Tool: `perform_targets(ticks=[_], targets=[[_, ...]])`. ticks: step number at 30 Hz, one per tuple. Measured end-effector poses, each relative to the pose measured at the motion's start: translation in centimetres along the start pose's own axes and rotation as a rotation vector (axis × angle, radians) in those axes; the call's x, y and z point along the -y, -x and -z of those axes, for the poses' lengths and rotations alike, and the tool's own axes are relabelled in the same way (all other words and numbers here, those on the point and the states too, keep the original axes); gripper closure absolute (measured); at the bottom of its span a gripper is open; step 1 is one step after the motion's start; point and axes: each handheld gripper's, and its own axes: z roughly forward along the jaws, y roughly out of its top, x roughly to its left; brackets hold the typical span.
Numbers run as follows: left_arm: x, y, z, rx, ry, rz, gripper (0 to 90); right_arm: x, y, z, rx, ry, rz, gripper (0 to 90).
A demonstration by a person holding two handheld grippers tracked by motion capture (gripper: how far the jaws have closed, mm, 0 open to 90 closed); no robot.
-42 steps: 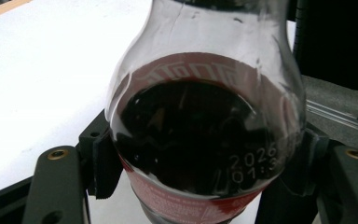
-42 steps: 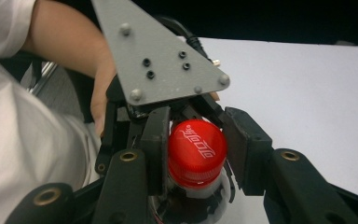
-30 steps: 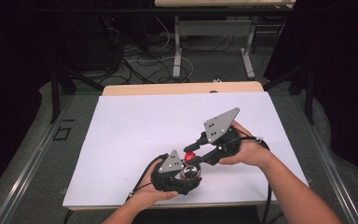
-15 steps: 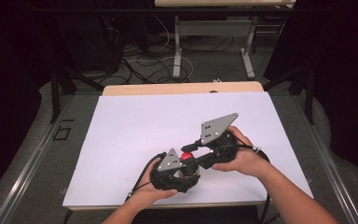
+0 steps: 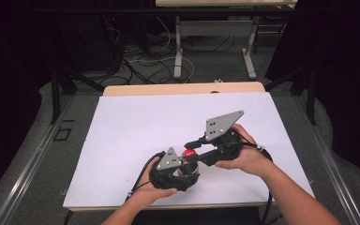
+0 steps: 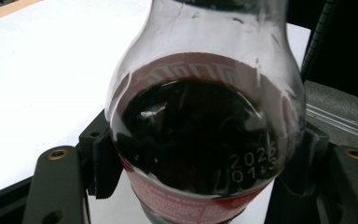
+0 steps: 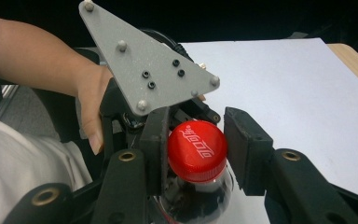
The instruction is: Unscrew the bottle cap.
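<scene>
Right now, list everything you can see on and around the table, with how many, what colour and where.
bottle: one, clear with dark drink and a red label, near the table's front edge, clamped at its body by the left gripper
cap: one, red with white lettering, on the bottle's neck, between the right gripper's jaws
table: one, white top with a wooden strip at the far edge
cables: several, dark and light, on the floor beyond the table
table legs: two, grey, beyond the table
left gripper: one, black with a grey plate, shut on the bottle
right gripper: one, black with a grey plate, shut on the cap
hands: two, each holding a gripper
</scene>
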Motion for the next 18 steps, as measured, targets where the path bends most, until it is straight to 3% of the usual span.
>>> perform_targets(ticks=[8,18], targets=[[0.2,-1.1,0.3,-0.037,0.009,0.050,29.5,0.3,0.2,0.1,0.017,0.013,0.006,61.1],[0.0,-2.8,0.7,-0.089,0.021,0.089,29.5,1.1,0.4,0.4,0.057,0.009,-0.039,61.0]])
